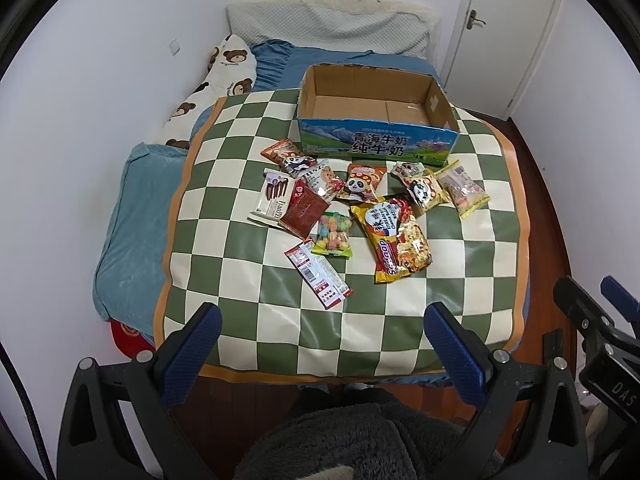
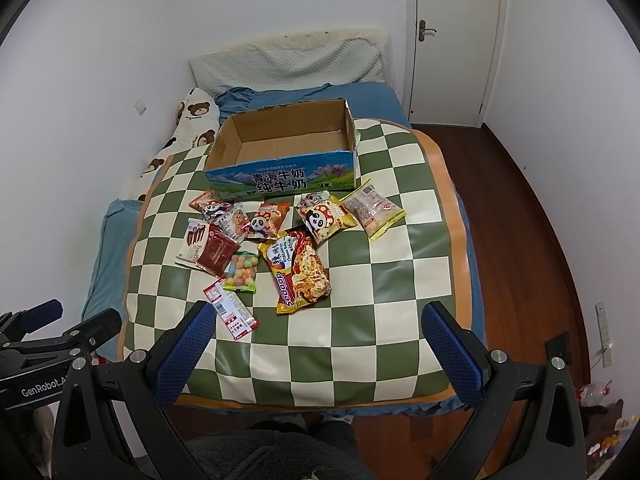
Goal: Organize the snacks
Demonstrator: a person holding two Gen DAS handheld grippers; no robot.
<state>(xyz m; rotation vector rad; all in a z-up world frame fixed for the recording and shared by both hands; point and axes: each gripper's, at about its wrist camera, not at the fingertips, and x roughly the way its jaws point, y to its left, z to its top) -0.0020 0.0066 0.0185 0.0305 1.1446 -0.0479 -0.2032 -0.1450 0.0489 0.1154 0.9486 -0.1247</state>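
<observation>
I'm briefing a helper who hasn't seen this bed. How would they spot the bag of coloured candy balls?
Find the checkered mat, then the snack pile before the cardboard box. The candy bag lies beside the yellow Sedaap noodle packet: clear, showing pastel balls.

1. The checkered mat [image 1: 280, 320] looks smooth with a slight sheen, like vinyl or coated cloth.
2. The cardboard box [image 1: 442, 106] is matt brown paperboard inside, with a glossy printed outer face and ragged torn rims.
3. The snack packets [image 1: 394, 236] are shiny, crinkled plastic or foil film.
4. The blue bedding [image 1: 128, 248] is soft matt cloth.
5. The floor [image 2: 520, 216] at right is polished reddish wood.
6. The gripper pads [image 2: 188, 352] are blue with a fine rough texture, on matt black plastic arms with metal screws.
</observation>
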